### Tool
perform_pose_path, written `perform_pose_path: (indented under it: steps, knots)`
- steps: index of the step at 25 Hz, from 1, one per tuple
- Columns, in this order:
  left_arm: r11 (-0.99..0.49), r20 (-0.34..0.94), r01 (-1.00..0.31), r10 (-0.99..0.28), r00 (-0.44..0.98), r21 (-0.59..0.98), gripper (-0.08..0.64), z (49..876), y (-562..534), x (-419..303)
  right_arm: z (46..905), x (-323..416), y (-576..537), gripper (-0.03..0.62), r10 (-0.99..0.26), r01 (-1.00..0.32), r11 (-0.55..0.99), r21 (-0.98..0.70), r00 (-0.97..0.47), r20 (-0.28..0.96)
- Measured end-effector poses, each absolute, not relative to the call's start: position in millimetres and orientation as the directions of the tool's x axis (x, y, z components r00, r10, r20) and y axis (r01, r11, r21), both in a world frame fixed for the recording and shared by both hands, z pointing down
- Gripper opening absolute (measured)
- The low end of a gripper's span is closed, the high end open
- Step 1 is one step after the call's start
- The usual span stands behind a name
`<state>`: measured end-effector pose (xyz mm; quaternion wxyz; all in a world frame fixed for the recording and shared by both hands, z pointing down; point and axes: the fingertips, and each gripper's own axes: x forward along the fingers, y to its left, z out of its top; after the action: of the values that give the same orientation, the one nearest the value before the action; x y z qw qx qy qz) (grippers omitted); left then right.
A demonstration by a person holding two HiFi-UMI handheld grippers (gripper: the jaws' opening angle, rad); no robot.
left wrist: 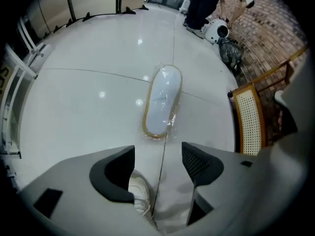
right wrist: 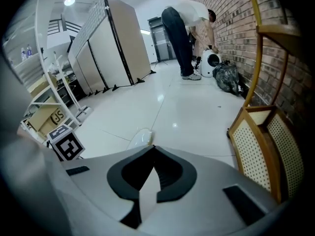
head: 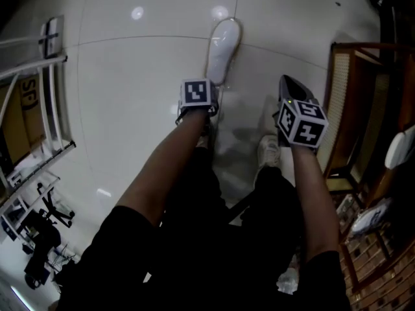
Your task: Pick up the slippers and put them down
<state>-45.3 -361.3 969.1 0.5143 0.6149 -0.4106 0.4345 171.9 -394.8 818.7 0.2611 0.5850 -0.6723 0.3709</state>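
**Wrapped slipper lies on the floor ahead of an open left gripper**

At far left a white metal rack [head: 50, 96] stands at the edge of the glossy white tiled floor [head: 130, 122]. The person's bare left forearm reaches down to the left gripper [left wrist: 157, 154], which is topped by its black-and-white marker cube [head: 198, 93] and pointed steeply at the floor. Its jaws stand wide apart and grip nothing. Between them show only floor, a tile joint and the toe of the person's white laced shoe [left wrist: 137, 194].

Just ahead of those jaws, and apart from them, lies the task's thing: a pale blue-white slipper with a tan rim [left wrist: 162, 101]. It is wrapped in clear plastic and lies flat beside the tile joint. From the head view it sits just beyond the left gripper's cube.

To the right, the right gripper [right wrist: 152, 150] hangs above the person's other foot. Its dark jaws are drawn together and meet at the tips, with nothing seen clamped. Its own view catches the slipper just over the top of the jaws.

Farther right stands a wooden chair with a woven cane back [head: 343, 102], beside a red brick wall [right wrist: 221, 18]. In the right gripper view a second person [right wrist: 184, 28] bends over at the far end of the room, near a black bag [right wrist: 227, 77].
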Motion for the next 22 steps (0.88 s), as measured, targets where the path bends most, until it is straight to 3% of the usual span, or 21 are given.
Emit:
perform_pose_path:
  steps: [6,11,15,19,22]
  knots:
    - [-0.165,0.912,-0.929,-0.196,0.360,0.331,0.299,893,-403,-34,756,182,-413,0.008,-0.664,-0.987,0.043,-0.152,-0.142,0.734]
    - [-0.286,0.801,-0.864,-0.337,0.495,0.414,0.291,778,-441,0,671,173,-428,0.008,-0.744,-0.991,0.069,-0.116,-0.128,0.656]
    - [-0.339,0.800,-0.910,-0.462,0.383,0.240,0.221,687,-448,-35,597,161,-422,0.008,-0.806,-0.986,0.091,-0.142,-0.156,0.571]
    - [-0.455,0.538,-0.855,-0.669,0.512,0.248,0.202,575,-451,-25,532,155,-388,0.008,-0.851,-0.990,0.114,-0.088,-0.143,0.506]
    - [-0.541,0.301,-0.836,-0.786,0.540,0.087,0.202,474,-450,-26,468,153,-377,0.009,-0.914,-0.992,0.124,-0.036,-0.128,0.385]
